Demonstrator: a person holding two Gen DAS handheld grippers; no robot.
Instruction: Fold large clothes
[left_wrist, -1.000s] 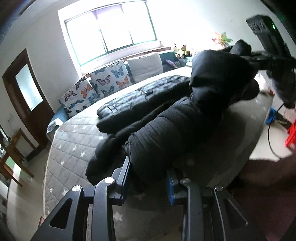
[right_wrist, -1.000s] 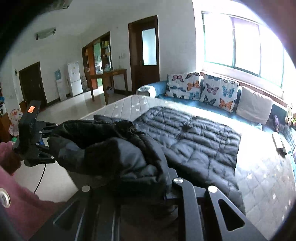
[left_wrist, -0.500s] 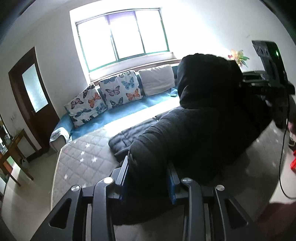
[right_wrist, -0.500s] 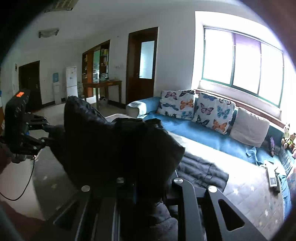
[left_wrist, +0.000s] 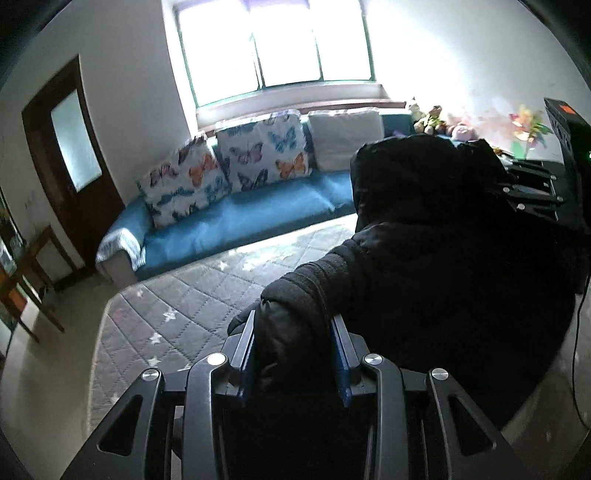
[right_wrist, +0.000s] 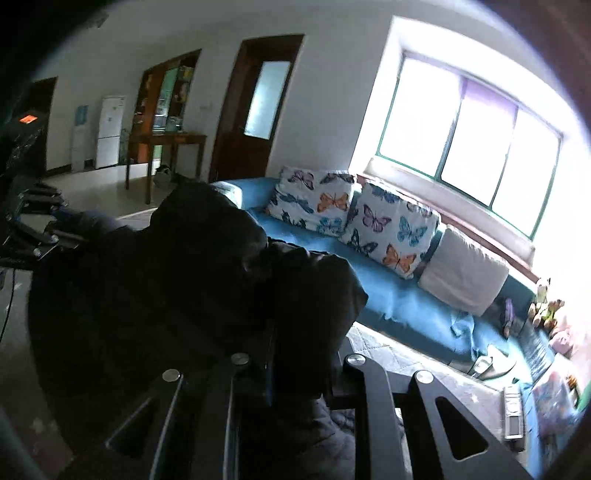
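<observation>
- The black quilted padded jacket (left_wrist: 443, 266) hangs lifted, filling the lower right of the left wrist view and the lower left of the right wrist view (right_wrist: 155, 295).
- A ribbed fold of it sits between the blue-padded fingers (left_wrist: 246, 354) of the left gripper (left_wrist: 293, 352), at bottom centre; the pads press the cloth on both sides, clamped on the jacket.
- The right gripper (right_wrist: 295, 373) at bottom centre of its view has its fingers nearly together, pinching a dark bunch of the jacket; the fingertips are buried in cloth.
- Each gripper shows in the other's view, at the far end of the jacket: the right one at the right edge, the left one at the left edge.
- Below the jacket, the grey quilted mattress with white stars (left_wrist: 166, 314) lies bare toward the lower left, its edge meeting the pale floor (left_wrist: 44, 369).
- Behind it runs the blue sofa (left_wrist: 240, 221) with butterfly-print cushions (left_wrist: 258, 155) under the bright window (left_wrist: 273, 40).
- The jacket looks puffy, matte and heavily creased.
</observation>
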